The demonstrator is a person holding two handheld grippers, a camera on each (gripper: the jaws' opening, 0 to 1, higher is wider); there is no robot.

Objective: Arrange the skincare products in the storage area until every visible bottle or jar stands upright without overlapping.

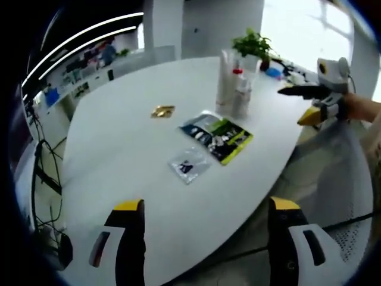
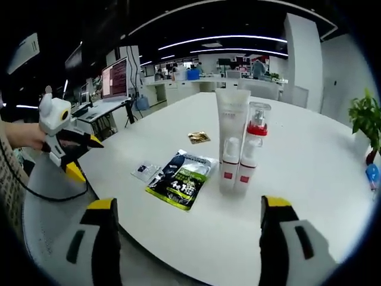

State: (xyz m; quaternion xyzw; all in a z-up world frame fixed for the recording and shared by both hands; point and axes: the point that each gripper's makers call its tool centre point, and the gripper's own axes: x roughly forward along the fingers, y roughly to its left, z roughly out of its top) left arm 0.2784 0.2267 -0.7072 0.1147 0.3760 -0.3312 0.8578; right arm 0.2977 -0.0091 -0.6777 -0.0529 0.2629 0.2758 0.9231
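Upright on the white table (image 2: 309,155) stands a tight cluster: a tall white tube (image 2: 232,116), a clear pump bottle with a red collar (image 2: 257,128) and two small white bottles with red labels (image 2: 229,165). The cluster (image 1: 233,83) also stands at the table's far side in the left gripper view. A dark green packet (image 2: 181,179) (image 1: 217,136), a small clear sachet (image 2: 144,171) (image 1: 189,165) and a gold sachet (image 2: 199,137) (image 1: 162,111) lie flat. My left gripper (image 1: 206,205) (image 2: 88,159) is open off the table's edge. My right gripper (image 2: 188,204) (image 1: 294,105) is open, short of the bottles.
A potted plant (image 1: 253,44) (image 2: 364,116) and a blue item (image 2: 372,176) sit near the table's rim beyond the bottles. Desks with monitors (image 2: 116,77) stand behind. A person's hand (image 1: 360,107) holds the right gripper. Cables (image 1: 44,179) hang beside the table.
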